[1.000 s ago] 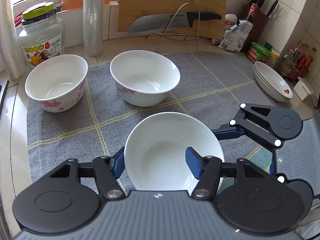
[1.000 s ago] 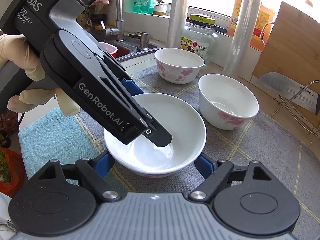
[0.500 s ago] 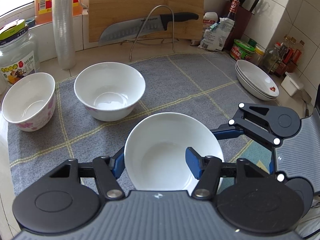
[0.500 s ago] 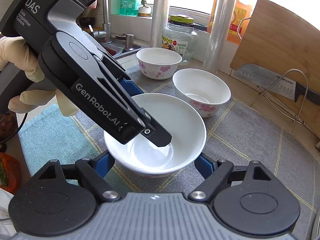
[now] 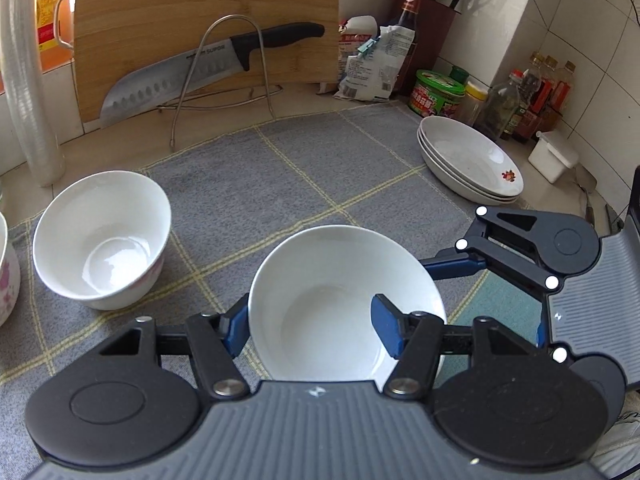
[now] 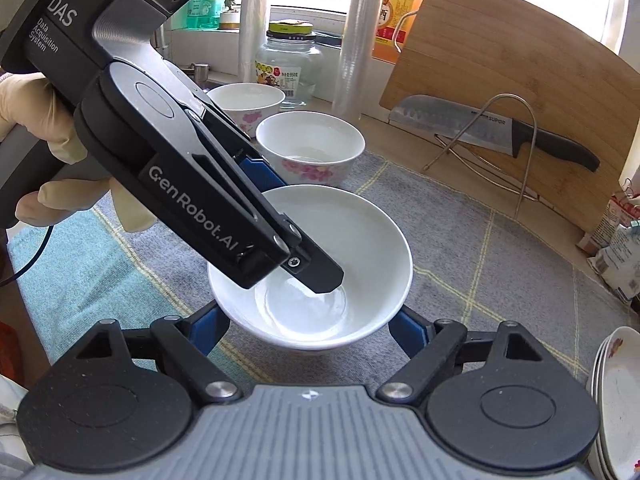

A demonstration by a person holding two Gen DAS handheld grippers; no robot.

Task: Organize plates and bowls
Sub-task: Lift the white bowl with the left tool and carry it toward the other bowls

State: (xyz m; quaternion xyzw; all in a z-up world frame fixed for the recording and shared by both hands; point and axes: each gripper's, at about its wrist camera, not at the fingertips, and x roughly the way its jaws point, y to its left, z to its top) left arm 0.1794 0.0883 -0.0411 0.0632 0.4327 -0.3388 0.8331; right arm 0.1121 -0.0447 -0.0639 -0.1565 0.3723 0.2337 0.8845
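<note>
the bench [image 5: 224,128] runs across the upper half of the left wrist view, and a grey checked cloth [image 5: 304,176] covers its middle. a wooden cutting board [image 5: 200,20] leans upright at the top of that frame, with a large knife [image 5: 192,76] resting across a wire stand in front of it. a stack of shallow plates [image 5: 472,160] sits at the right edge of the cloth, in the right middle of the frame, near jars and bottles in the corner. two flower-patterned bowls stand on the cloth: the nearer one [image 6: 310,148] just above centre in the right wrist view, the other [image 6: 246,102] beyond it, beside a glass jar [image 6: 288,66]. the plain white bowl [image 5: 344,300] is at lower centre of both views, held at its rim by the left gripper [image 5: 310,326], whose jaws are narrowed on it, one blue pad outside the wall and one inside. i cannot tell whether it touches the cloth. the right gripper [image 6: 308,332] sits low in its own frame, jaws spread wide either side of the same bowl, with gaps to its wall. a gloved hand [image 6: 48,148] at the left edge grips the left gripper's handle
</note>
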